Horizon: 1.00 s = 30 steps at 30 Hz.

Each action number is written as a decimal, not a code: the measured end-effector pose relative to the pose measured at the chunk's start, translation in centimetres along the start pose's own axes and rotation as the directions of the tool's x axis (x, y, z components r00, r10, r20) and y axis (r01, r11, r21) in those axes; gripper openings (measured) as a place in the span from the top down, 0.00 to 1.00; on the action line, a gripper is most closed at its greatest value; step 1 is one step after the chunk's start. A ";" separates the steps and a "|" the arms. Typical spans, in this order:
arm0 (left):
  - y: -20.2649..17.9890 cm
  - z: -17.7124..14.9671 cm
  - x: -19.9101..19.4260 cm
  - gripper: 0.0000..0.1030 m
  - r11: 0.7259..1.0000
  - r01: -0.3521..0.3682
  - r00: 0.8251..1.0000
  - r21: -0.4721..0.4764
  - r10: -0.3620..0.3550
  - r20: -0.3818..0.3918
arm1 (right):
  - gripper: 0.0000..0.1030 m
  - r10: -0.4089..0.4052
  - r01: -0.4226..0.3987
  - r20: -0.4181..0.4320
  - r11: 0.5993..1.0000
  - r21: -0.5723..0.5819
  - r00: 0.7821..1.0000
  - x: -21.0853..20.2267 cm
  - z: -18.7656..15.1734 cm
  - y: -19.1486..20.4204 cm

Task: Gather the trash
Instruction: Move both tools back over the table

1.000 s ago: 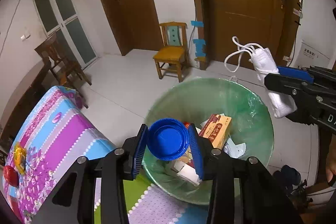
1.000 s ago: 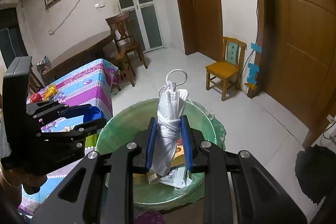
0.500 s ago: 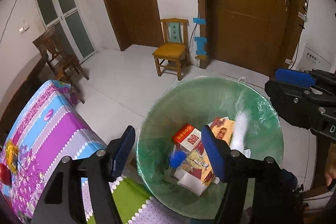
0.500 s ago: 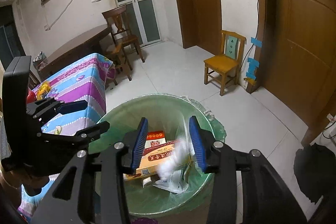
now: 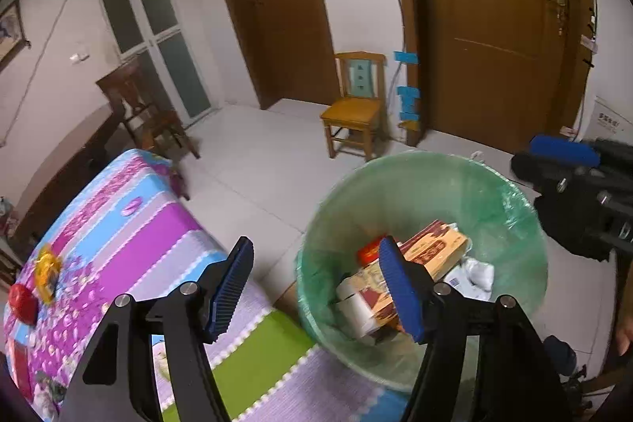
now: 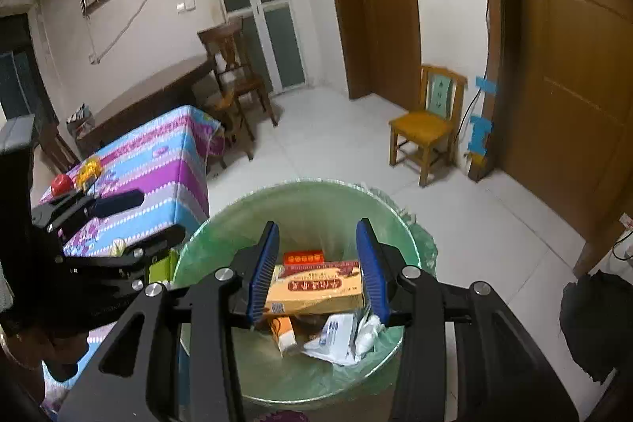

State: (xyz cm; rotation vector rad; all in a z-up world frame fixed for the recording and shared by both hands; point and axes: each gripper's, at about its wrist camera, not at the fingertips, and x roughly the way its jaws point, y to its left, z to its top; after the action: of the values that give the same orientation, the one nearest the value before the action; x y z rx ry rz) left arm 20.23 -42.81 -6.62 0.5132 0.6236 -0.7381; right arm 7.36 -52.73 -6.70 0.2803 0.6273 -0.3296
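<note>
While its ribbed blue pads stand wide apart with nothing between them, the left gripper hangs over the near rim of the bin, a round tub lined with a thin, crinkled green bag. Inside lies the trash: a long tan and red box, a small red box, a white roll and crumpled white paper. To the left is a table under a glossy striped cloth of purple, blue and white, with a red apple near its edge. The right gripper shows at the right edge; from here I cannot tell how far it is open. A small yellow wooden chair stands by the door. In the right wrist view, the right gripper is also spread wide and empty, held above the bin. The long box lies flat across the heap, the red box behind it, an orange carton and white wrappers in front. The left gripper is at the left, over the table.
</note>
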 end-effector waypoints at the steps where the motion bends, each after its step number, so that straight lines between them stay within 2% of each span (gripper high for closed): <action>1: 0.3 -0.3 -0.4 0.35 1.000 -0.012 1.000 -0.007 0.012 0.006 | 0.62 -0.004 0.004 0.021 1.000 -0.001 1.000 -0.4 0.0 0.2; 6: 2.1 -1.8 -2.7 0.34 0.995 -0.066 0.997 -0.078 0.069 0.033 | 0.62 -0.012 0.016 0.148 0.999 -0.027 0.989 -3.1 -0.7 2.3; 12: 4.6 -5.2 -7.3 0.30 0.978 -0.145 0.986 -0.146 0.156 0.063 | 0.61 0.001 0.023 0.321 0.997 -0.069 0.947 -7.0 -2.3 5.9; 18: 8.3 -11.9 -15.8 0.20 0.967 -0.192 0.973 -0.166 0.209 0.093 | 0.48 0.100 -0.032 0.449 0.987 -0.158 0.888 -11.2 -4.5 11.0; 20: 9.8 -14.5 -18.3 0.19 0.966 -0.192 0.974 -0.171 0.209 0.083 | 0.36 0.145 -0.055 0.476 0.979 -0.198 0.868 -12.1 -5.1 12.7; 23: 12.6 -19.3 -22.4 0.16 0.962 -0.179 0.976 -0.207 0.200 0.083 | 0.23 0.227 -0.090 0.493 0.954 -0.286 0.840 -13.3 -6.4 15.8; 25: 15.1 -23.3 -25.2 0.16 0.940 -0.216 0.967 -0.263 0.243 0.072 | 0.14 0.292 -0.112 0.486 0.924 -0.366 0.824 -13.7 -7.3 18.3; 27: 17.0 -26.2 -26.9 0.16 0.921 -0.244 0.960 -0.305 0.274 0.059 | 0.08 0.341 -0.132 0.469 0.897 -0.423 0.815 -13.9 -7.9 20.0; 30: 19.6 -31.2 -29.1 0.16 0.895 -0.233 0.964 -0.380 0.264 0.029 | 0.06 0.421 -0.185 0.394 0.838 -0.513 0.817 -13.4 -8.7 22.9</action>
State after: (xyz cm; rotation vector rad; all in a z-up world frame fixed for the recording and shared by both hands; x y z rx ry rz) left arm 7.49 2.35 -4.78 0.2023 0.5927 -0.3796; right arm 1.30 -25.95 -1.69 -0.1599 0.1238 0.0798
